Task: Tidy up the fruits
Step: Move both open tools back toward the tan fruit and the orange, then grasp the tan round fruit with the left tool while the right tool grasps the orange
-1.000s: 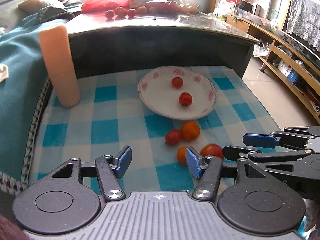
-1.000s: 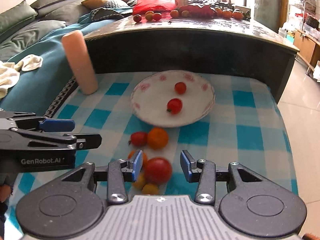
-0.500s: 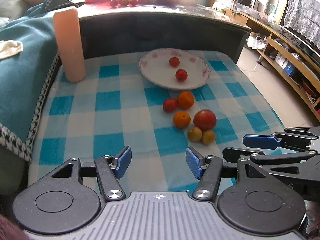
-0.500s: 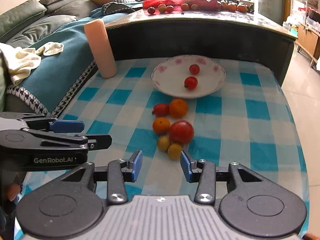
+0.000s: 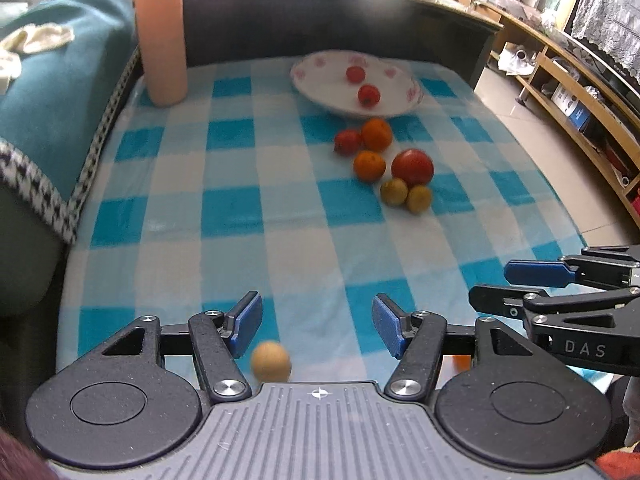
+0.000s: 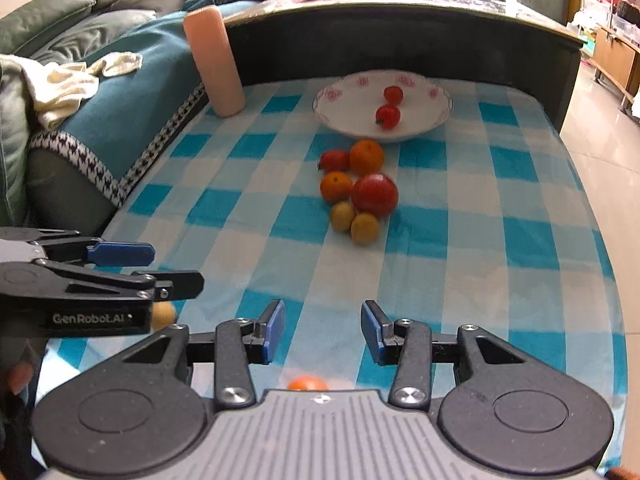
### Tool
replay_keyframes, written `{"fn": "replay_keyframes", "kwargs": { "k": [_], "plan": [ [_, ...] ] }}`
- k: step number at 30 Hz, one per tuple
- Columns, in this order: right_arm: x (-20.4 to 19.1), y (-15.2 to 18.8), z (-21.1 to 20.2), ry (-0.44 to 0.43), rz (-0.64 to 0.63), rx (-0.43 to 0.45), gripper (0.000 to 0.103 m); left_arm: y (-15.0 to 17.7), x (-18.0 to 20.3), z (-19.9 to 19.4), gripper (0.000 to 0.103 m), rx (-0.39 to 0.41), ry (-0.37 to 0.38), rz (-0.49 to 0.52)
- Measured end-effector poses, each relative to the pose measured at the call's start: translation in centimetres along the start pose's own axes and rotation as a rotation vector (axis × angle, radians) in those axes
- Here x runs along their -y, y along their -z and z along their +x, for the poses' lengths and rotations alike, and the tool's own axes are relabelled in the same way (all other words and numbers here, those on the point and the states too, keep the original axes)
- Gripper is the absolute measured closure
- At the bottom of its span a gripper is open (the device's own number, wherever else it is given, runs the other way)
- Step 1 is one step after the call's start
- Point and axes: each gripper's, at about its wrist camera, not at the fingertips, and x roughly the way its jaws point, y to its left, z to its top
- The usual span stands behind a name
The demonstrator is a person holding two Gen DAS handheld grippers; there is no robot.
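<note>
**A:** You're over a blue-and-white checked cloth [image 5: 240, 208] spread on a low surface, with a dark table edge [image 6: 400, 36] behind it and a teal blanket [image 5: 52, 92] on the sofa beside it. A peach-coloured cylinder [image 5: 161, 36] stands upright at the cloth's far corner.

**B:** Where's the fruit?

**A:** Your white floral plate [image 5: 316, 88] holds two cherry tomatoes [image 5: 368, 95]. Just in front of it lies a cluster on the cloth: a small tomato [image 6: 335, 160] touching an orange [image 6: 367, 157], a second orange [image 6: 337, 186], a large red tomato [image 6: 375, 195], and two small yellow fruits [image 6: 365, 229] nearest you.

**B:** And my grippers?

**A:** Your left gripper [image 5: 317, 330] has its blue pads apart with nothing clamped; a pale yellow round fruit [image 5: 270, 365] lies on the cloth just by its left finger [image 5: 247, 322], blurred, so I can't tell whether they touch. Your right gripper [image 6: 322, 331] is also parted and empty. A small orange fruit [image 6: 307, 383] peeks out below it, mostly hidden by the gripper body. Both grippers are well apart from the cluster.
</note>
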Motion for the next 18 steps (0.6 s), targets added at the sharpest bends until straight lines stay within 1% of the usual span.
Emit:
{"fn": "replay_keyframes", "kwargs": {
  "k": [4,10,18],
  "plan": [
    [-0.1,1.2,0.1,0.000,0.001,-0.036,0.048,1.1,-0.2,0.1,0.034,-0.032,-0.007,-0.011],
    [-0.9,2.6,-0.3,-0.009,-0.020,-0.056,0.048,2.3,-0.1,0.4,0.033,-0.067,-0.016,0.004],
    [-1.3,3.3,0.2,-0.011,-0.036,-0.082,0.048,2.7,-0.5,1.1,0.033,-0.090,-0.035,-0.005]
  ]
}}
